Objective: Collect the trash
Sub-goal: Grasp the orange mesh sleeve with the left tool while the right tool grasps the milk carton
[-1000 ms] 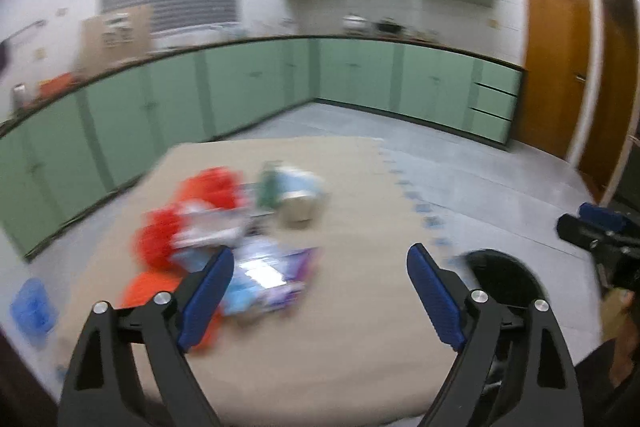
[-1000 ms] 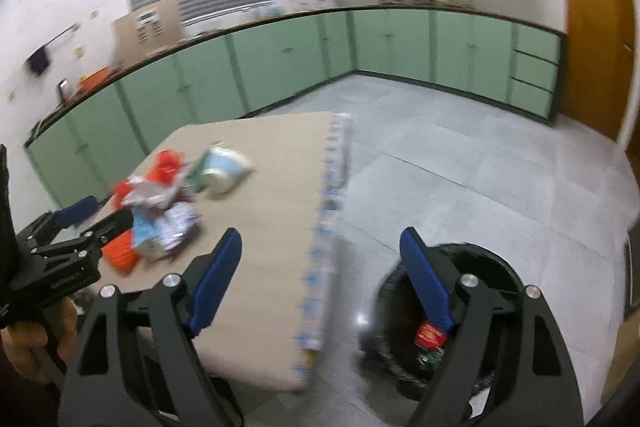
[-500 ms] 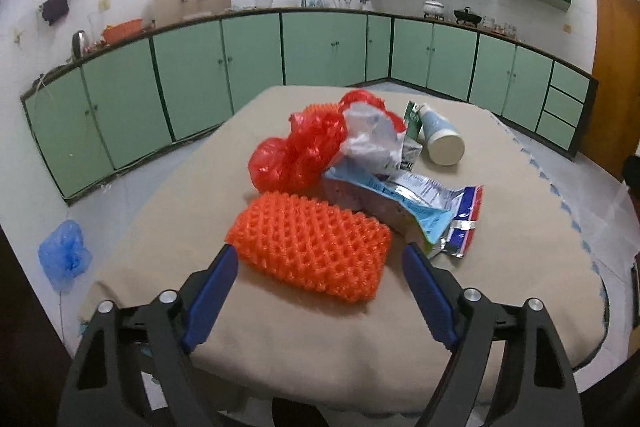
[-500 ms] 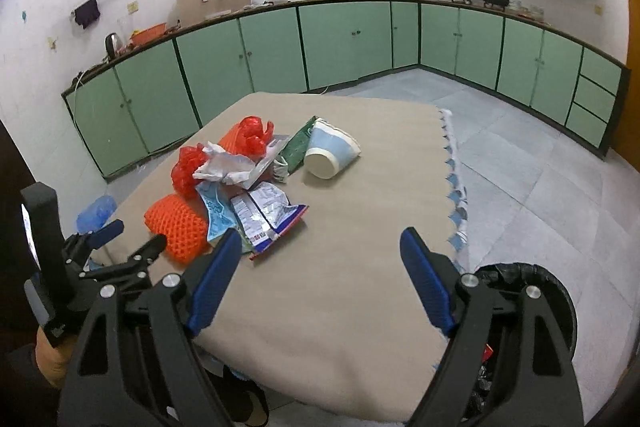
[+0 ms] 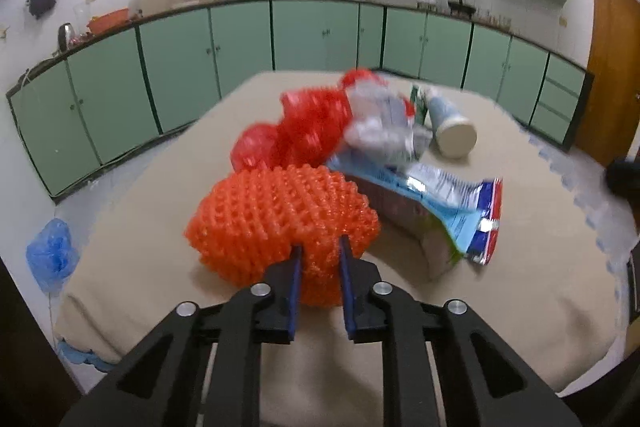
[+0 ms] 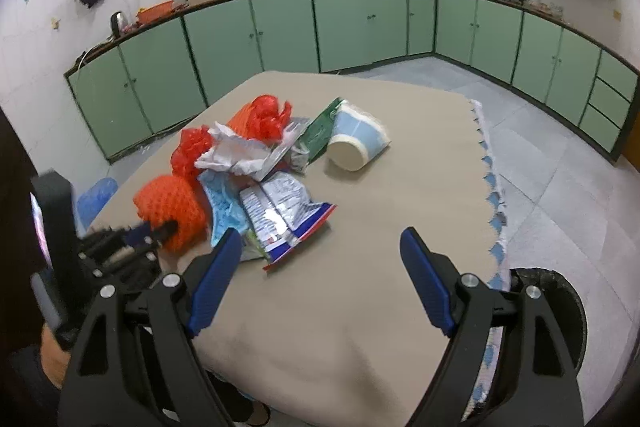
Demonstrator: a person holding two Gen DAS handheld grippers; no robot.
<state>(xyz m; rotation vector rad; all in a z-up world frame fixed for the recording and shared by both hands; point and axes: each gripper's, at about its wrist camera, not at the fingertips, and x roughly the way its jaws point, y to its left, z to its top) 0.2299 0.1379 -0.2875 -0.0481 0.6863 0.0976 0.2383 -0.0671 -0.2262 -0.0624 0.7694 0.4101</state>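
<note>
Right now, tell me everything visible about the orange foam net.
The orange foam net is a squashy mesh sleeve of bright orange foam, bulged into a rounded lump. It lies at the near edge of the trash pile on the beige tablecloth, beside a blue-and-white wrapper. The left gripper is closing on its near end, the mesh pinched between the jaws.

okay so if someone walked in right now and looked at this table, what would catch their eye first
Probably the bright orange foam net at the near left of the trash pile, with the left gripper closing its jaws on the net's near edge. Behind it lie red plastic bags, crumpled wrappers and a tipped blue paper cup on the beige table. The right gripper hangs open over bare cloth.
</note>
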